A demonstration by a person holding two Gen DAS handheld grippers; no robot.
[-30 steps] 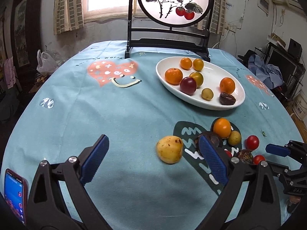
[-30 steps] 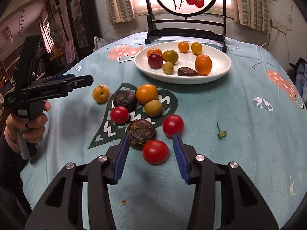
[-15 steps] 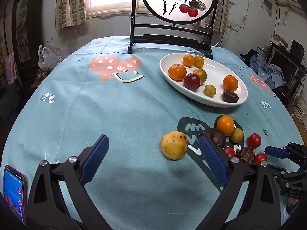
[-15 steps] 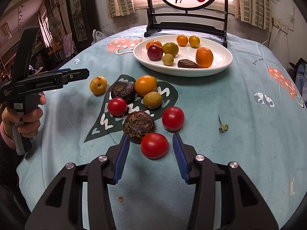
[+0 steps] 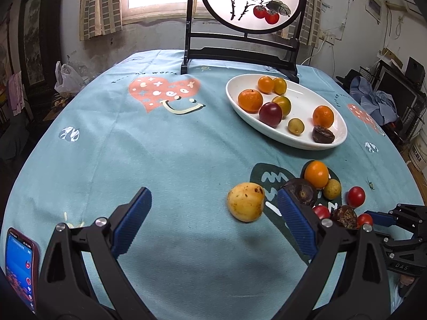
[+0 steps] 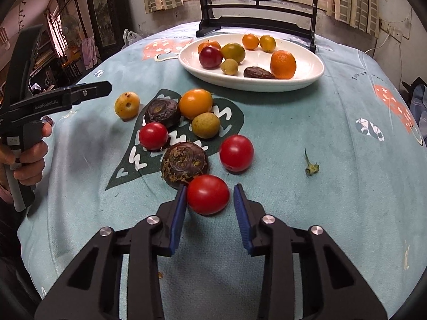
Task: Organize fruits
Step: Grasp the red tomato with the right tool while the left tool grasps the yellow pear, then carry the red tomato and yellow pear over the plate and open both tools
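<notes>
A white oval plate (image 6: 307, 80) holds several fruits; it also shows in the left wrist view (image 5: 328, 144). Loose fruits lie on the teal cloth in front of it. My right gripper (image 6: 210, 196) is open around a red tomato (image 6: 207, 194): the left pad touches it, the right pad stands a little off. A dark brown fruit (image 6: 184, 163) sits just behind. My left gripper (image 5: 213, 214) is wide open and empty above the cloth, with a yellow fruit (image 5: 246, 201) between its fingers ahead, nearer the right finger.
Two more tomatoes (image 6: 236, 152) (image 6: 153, 135), an orange fruit (image 6: 196, 103), a greenish-yellow fruit (image 6: 205, 125) and another dark fruit (image 6: 162, 112) crowd the dark print. A green stem scrap (image 6: 310, 166) lies right. A phone (image 5: 20, 264) lies at front left. A framed screen stand (image 5: 240, 53) stands behind the plate.
My right gripper has moved forward and narrowed around the nearest red tomato. My left gripper has moved forward toward the yellow fruit, still wide open.
</notes>
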